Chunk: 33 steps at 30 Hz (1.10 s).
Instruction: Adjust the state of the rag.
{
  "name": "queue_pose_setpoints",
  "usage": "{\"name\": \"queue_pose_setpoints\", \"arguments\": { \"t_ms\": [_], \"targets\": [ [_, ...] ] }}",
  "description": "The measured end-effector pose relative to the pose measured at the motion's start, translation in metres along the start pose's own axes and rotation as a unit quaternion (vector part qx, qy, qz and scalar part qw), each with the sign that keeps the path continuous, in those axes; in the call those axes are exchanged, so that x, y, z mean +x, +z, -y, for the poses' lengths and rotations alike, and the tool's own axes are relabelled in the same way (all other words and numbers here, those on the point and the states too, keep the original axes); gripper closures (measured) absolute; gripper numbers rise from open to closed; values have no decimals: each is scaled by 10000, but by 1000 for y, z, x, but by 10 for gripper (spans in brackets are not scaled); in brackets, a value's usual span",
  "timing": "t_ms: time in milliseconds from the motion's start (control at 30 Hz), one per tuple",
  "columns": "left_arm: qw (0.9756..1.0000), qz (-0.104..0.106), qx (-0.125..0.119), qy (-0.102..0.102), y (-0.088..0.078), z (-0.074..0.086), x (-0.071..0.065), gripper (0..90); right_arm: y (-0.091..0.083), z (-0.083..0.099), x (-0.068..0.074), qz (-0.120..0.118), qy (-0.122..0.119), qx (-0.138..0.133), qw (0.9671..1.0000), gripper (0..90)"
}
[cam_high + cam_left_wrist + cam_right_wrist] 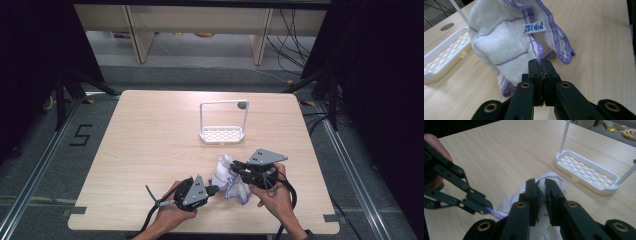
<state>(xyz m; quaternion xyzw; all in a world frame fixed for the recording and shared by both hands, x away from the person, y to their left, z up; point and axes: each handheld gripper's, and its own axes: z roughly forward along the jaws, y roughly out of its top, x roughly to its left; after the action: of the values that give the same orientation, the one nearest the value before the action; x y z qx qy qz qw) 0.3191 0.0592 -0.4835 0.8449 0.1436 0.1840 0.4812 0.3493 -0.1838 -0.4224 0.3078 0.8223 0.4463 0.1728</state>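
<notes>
A white cloth (227, 179) with purple stitched edging lies bunched on the wooden table (150, 145), near its front edge, between my two grippers. My left gripper (216, 189) comes at it from the left. In the left gripper view its jaws (540, 63) are pinched together on the cloth's purple hem (506, 42). My right gripper (235, 166) holds the cloth from the right. In the right gripper view its jaws (541, 185) are shut on a raised fold of the cloth (554, 178), and the left gripper (485, 208) grips the hem at lower left.
A white slotted rack (221, 134) with a tall wire frame stands on the table just beyond the cloth, also the rack (441, 60) at left and the rack (586, 172) at upper right. Dark stands and cables flank the table.
</notes>
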Motion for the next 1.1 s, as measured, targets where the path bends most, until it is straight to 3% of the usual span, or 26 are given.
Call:
{"name": "queue_pose_setpoints", "arguments": {
  "t_ms": [100,200,267,300,333,367,400,500,600,667,733,767,800,833,867,933,967,1000,1033,1100],
  "targets": [
    [9999,12,-119,-62,-9,-5,5,879,-1,0,-6,17,40,22,10000,816],
    [9994,4,-305,-191,-34,-18,18,879,-5,-2,-14,-76,192,52,9998,815],
    [9974,174,-443,-538,-46,-26,24,879,-10,-7,-19,-173,228,-24,9996,814],
    [9974,174,-443,-538,-46,-26,24,879,-10,-7,-19,-173,228,-24,9996,814],
    [9958,220,-612,-641,-59,-37,27,879,-16,-15,-20,-207,237,-95,9995,814],
    [9958,220,-612,-641,-59,-37,27,879,-16,-15,-20,-207,237,-95,9995,814],
    [9963,175,-652,-533,-70,-47,32,878,-20,-24,-19,-225,147,-130,9996,814],
    [9964,71,-611,-581,-77,-54,43,878,-21,-31,-22,-214,-23,-128,9997,813],
    [9951,-178,-388,-888,-59,-45,74,878,-5,-42,-36,-130,-159,141,9997,811],
    [9928,-277,-275,-1133,-41,-33,89,877,17,-39,-50,-17,32,412,9991,810],
    [9921,-325,-159,-1202,-32,-27,95,877,37,-33,-62,38,92,565,9984,806],
    [9905,-395,30,-1318,-15,-15,106,877,50,-29,-68,39,317,738,9968,793],
    [9885,-423,103,-1450,-6,-9,112,877,58,-25,-73,96,304,727,9968,763],
    [9885,-423,103,-1450,-6,-9,112,878,58,-25,-73,96,304,727,9968,763],
    [9859,-461,155,-1601,3,-2,119,877,74,-19,-79,243,539,685,9959,680],
    [9842,-447,249,-1696,10,5,123,877,73,-19,-80,295,623,789,9945,541],
    [9842,-447,249,-1696,10,5,123,877,73,-19,-80,295,623,789,9945,541],
    [9845,-458,291,-1667,12,9,124,877,63,-20,-78,366,543,803,9946,460],
    [9857,-381,376,-1600,11,10,125,876,56,-21,-75,403,571,820,9942,441],
    [9837,-471,278,-1713,11,11,124,876,41,-20,-70,578,590,818,9932,399]
  ]
}}
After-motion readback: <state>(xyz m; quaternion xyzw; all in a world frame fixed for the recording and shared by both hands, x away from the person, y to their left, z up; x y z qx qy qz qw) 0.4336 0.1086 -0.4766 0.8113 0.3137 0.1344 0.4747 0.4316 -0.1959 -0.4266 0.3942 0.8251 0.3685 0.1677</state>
